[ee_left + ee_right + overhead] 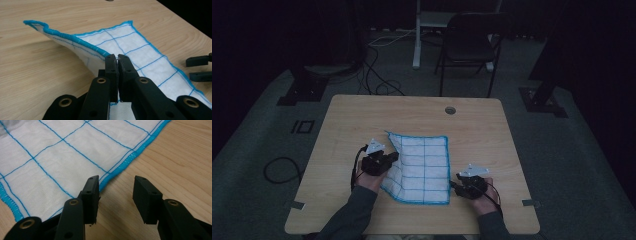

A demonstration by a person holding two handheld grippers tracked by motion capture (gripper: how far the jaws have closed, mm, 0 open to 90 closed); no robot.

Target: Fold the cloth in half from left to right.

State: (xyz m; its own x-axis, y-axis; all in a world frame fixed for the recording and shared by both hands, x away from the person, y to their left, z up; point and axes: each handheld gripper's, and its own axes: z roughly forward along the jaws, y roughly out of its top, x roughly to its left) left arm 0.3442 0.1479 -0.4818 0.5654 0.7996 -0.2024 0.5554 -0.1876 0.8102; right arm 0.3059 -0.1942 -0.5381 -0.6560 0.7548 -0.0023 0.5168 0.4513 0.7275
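The left gripper point(117, 58) has its two black jaws pressed together on the blue-stitched edge of a white cloth point(140, 52), pinching the fabric between them. From that pinch the hem rises off the table and runs away from the jaws to a lifted corner on the far left of the left gripper view, with the underside of the cloth showing beneath it. On the other side of the jaws the cloth slopes down and lies flat on the wooden table point(37, 75), its blue grid lines running toward the far edge. Farther off at the right edge of that view, two black jaw tips of the other gripper sit just beside the cloth's hem.

The right gripper point(117, 192) stands with its jaws wide apart and nothing between them, only bare wood in the gap. Its one jaw rests over the blue border of the cloth point(62, 157), touching or just above it; the other jaw is over bare table point(180, 157), clear of the fabric.

In the high view the left gripper point(388, 159) sits at the cloth's point(424, 167) left edge, and the right gripper point(460, 181) at its near right corner. Beyond the table point(362, 115) stand a dark folding chair point(469, 42) and cables point(379, 75) on the floor.
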